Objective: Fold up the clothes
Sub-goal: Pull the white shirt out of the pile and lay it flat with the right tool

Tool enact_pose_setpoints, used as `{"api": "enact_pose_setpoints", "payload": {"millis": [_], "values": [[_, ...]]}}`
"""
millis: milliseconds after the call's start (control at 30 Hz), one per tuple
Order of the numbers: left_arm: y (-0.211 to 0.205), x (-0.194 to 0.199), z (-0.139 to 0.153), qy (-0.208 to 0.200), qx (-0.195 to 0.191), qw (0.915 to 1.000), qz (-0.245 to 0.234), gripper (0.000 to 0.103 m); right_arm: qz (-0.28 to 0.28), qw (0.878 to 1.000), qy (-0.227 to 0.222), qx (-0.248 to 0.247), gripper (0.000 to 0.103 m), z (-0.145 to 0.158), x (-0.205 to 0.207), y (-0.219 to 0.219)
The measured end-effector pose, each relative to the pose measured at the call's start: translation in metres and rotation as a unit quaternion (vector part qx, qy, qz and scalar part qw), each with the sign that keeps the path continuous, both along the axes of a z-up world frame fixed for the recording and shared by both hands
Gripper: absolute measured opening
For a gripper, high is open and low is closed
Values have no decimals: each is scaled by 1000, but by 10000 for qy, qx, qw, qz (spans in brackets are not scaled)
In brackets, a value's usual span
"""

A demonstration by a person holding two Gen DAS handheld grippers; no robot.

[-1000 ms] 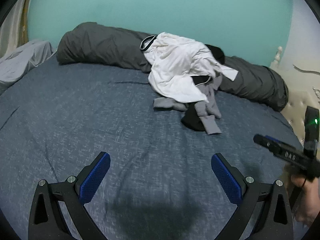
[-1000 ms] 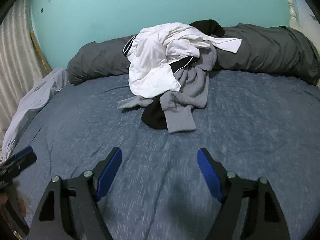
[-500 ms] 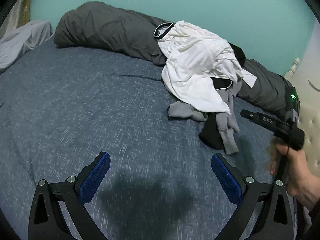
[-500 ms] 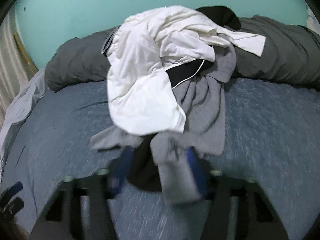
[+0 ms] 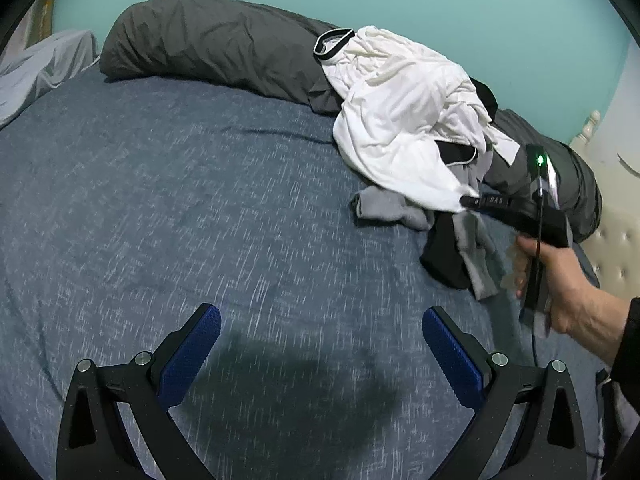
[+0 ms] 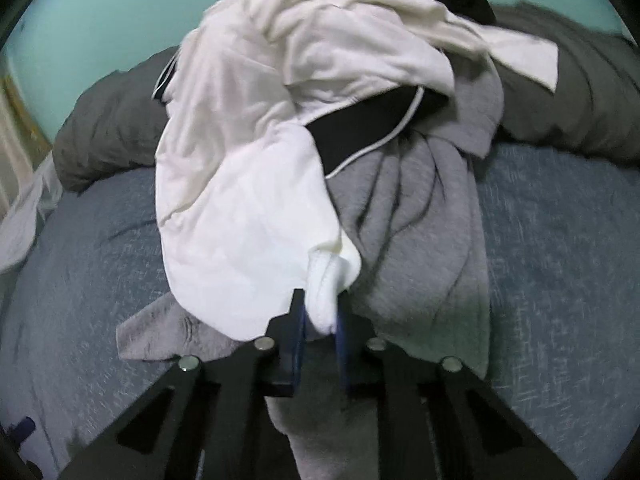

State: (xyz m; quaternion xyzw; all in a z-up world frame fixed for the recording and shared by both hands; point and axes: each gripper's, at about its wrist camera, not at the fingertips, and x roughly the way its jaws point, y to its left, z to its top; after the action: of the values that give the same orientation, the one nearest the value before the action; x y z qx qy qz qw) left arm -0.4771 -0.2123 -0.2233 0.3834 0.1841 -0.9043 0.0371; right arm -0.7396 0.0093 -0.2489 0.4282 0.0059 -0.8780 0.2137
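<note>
A heap of clothes lies on the blue bed sheet [image 5: 160,200]: a white garment [image 6: 248,200] on top, a grey sweatshirt [image 6: 420,220] under it and a black piece [image 6: 368,128] with white piping. My right gripper [image 6: 320,300] is closing its jaws on the lower hem of the white garment, and the fabric is bunched between the blue pads. In the left wrist view the same white garment [image 5: 404,120] shows with the right gripper [image 5: 516,204] at its edge, held by a hand [image 5: 560,280]. My left gripper [image 5: 322,314] hovers open over bare sheet, left of the heap.
A rolled dark grey duvet [image 5: 208,44] runs along the teal wall behind the heap. A pale grey sheet [image 5: 36,64] lies bunched at the far left. A cream tufted headboard [image 5: 616,240] borders the bed on the right.
The right gripper has moved forward onto the heap and closed from wide open onto the white garment's hem. The left gripper has drifted forward and a little lower, staying open.
</note>
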Motion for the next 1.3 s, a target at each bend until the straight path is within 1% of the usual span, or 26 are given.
{"api": "enact_pose_setpoints", "payload": {"millis": [67, 167, 267, 333, 433, 500, 600, 700, 800, 933, 1033, 1133, 1200, 1300], "values": [[1, 8, -2, -10, 16, 10000, 7, 103, 58, 9997, 181, -130, 10, 9, 10, 3], [4, 25, 0, 17, -23, 10000, 8, 103, 331, 9982, 359, -346, 9, 25, 31, 5], [8, 44, 4, 19, -33, 10000, 42, 103, 647, 9958, 488, -434, 9, 39, 63, 5], [11, 61, 10, 57, -38, 10000, 58, 103, 755, 9941, 552, -556, 8, 48, 84, 3], [18, 90, 19, 196, -124, 9997, 53, 103, 981, 9905, 624, -734, 8, 67, 123, 6], [23, 109, 24, 287, -181, 9994, 63, 103, 1205, 9865, 764, -797, 8, 81, 157, 10], [30, 143, 25, 438, -194, 9988, 140, 103, 1378, 9814, 922, -968, 7, 96, 195, 20], [40, 172, 21, 553, -167, 9981, 221, 103, 1434, 9776, 984, -1183, 7, 102, 229, 36], [50, 200, 14, 675, -65, 9974, 254, 103, 1531, 9749, 1055, -1222, 7, 103, 265, 50], [65, 234, 7, 768, -47, 9968, 220, 103, 1460, 9745, 1104, -1299, 7, 102, 309, 71], [73, 267, 9, 894, 1, 9954, 340, 103, 1444, 9727, 1147, -1409, 7, 113, 351, 87], [81, 301, 15, 1010, 60, 9941, 397, 103, 1351, 9742, 1164, -1380, 7, 127, 398, 103], [87, 323, 19, 974, 18, 9944, 405, 103, 1216, 9753, 1085, -1493, 7, 139, 430, 120], [92, 351, 23, 941, -54, 9947, 415, 103, 1166, 9749, 1015, -1605, 7, 152, 471, 137]]}}
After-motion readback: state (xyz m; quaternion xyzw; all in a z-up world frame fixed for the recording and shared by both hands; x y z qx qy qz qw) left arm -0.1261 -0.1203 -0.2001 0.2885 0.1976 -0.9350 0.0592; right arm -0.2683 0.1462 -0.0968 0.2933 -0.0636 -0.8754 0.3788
